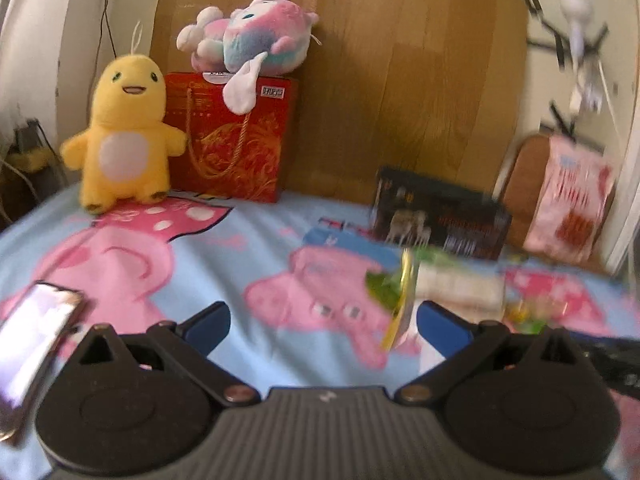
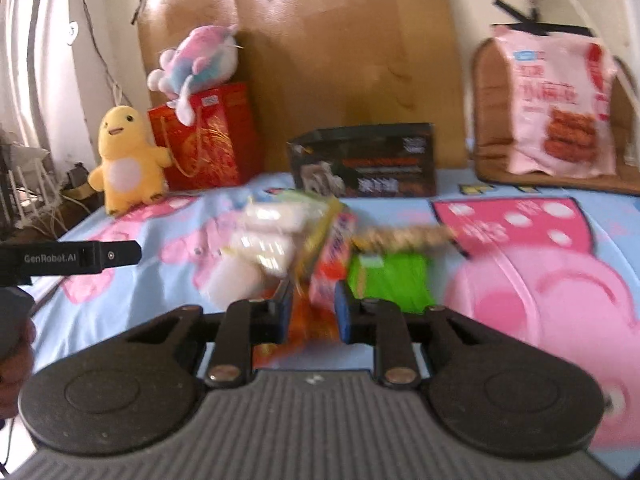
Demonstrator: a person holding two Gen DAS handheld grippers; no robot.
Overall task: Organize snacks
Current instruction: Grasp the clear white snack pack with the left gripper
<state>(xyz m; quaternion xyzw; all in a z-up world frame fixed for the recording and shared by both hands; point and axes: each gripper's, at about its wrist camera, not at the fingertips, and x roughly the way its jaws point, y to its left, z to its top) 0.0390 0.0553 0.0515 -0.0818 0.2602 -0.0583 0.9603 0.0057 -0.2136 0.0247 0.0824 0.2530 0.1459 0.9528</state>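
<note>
In the right wrist view my right gripper (image 2: 314, 312) is shut on an orange-red snack packet (image 2: 334, 256) that stands up between the blue pads. Around it on the bed lie a white snack pack (image 2: 264, 236), a green packet (image 2: 390, 278) and a nut bar (image 2: 404, 236). My left gripper (image 1: 324, 326) is open wide over the cartoon sheet with nothing between its pads. A yellow-edged packet (image 1: 400, 300) stands on edge just inside its right finger (image 1: 440, 326), and the white snack pack (image 1: 460, 288) lies beyond it. Motion blurs both views.
A black box (image 2: 364, 164) stands at the back, and a pink snack bag (image 2: 560, 108) leans on a brown cushion at the right. A yellow plush (image 1: 124, 136), a red gift bag (image 1: 236, 140) and a pink plush (image 1: 248, 36) fill the back left. A phone (image 1: 36, 344) lies at the left.
</note>
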